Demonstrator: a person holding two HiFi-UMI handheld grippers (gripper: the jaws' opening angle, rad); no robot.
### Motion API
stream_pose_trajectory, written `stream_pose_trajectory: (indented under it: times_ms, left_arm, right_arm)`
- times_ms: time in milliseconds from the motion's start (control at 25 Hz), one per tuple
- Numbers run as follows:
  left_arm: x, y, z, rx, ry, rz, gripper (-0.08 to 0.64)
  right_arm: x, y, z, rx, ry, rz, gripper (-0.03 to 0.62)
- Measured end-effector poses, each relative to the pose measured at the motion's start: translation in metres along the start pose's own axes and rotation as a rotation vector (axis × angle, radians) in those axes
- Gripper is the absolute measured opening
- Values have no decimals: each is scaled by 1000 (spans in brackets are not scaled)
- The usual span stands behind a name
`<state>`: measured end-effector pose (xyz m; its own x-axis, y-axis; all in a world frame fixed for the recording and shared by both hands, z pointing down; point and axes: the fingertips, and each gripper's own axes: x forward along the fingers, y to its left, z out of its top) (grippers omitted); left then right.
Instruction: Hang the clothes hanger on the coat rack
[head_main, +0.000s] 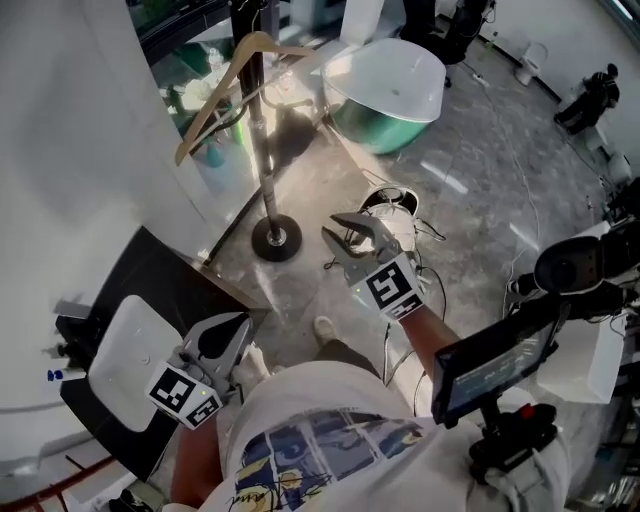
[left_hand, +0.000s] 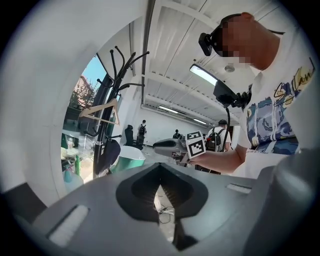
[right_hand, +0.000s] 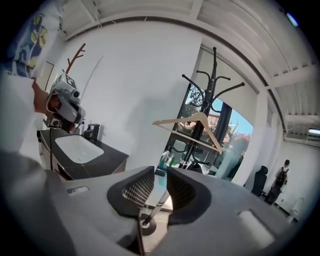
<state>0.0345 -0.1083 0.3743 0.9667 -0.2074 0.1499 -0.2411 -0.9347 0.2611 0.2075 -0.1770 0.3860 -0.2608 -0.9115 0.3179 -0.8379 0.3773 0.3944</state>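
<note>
Left gripper (head_main: 230, 333) nearest, empty, jaws together; right gripper (head_main: 331, 225) empty, jaws narrowly apart; wooden hanger (head_main: 222, 88) hangs on far coat rack (head_main: 266, 170).

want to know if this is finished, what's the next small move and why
Probably just lower both grippers to rest. The clothes hanger already hangs from the coat rack, and neither gripper touches it. The right gripper has its jaws apart with nothing between them, and the left gripper holds nothing, so no regrasp looks needed.
</note>
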Motion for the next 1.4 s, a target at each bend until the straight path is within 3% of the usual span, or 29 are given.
stream_pose_trajectory:
  times_ms: [560,840,1400]
  left_arm:
    - [-54,-19,-23,19,12,-65,2]
    - [-65,-28,-25,32,11,-73,2]
    - [-76,-44,-31,29,18,-80,2]
  right_arm:
    - [-40,133,18,127,-26,108,21]
    - [-55,158,38,108,-6,136,2]
    - [-67,180,50,107,-62,158,2]
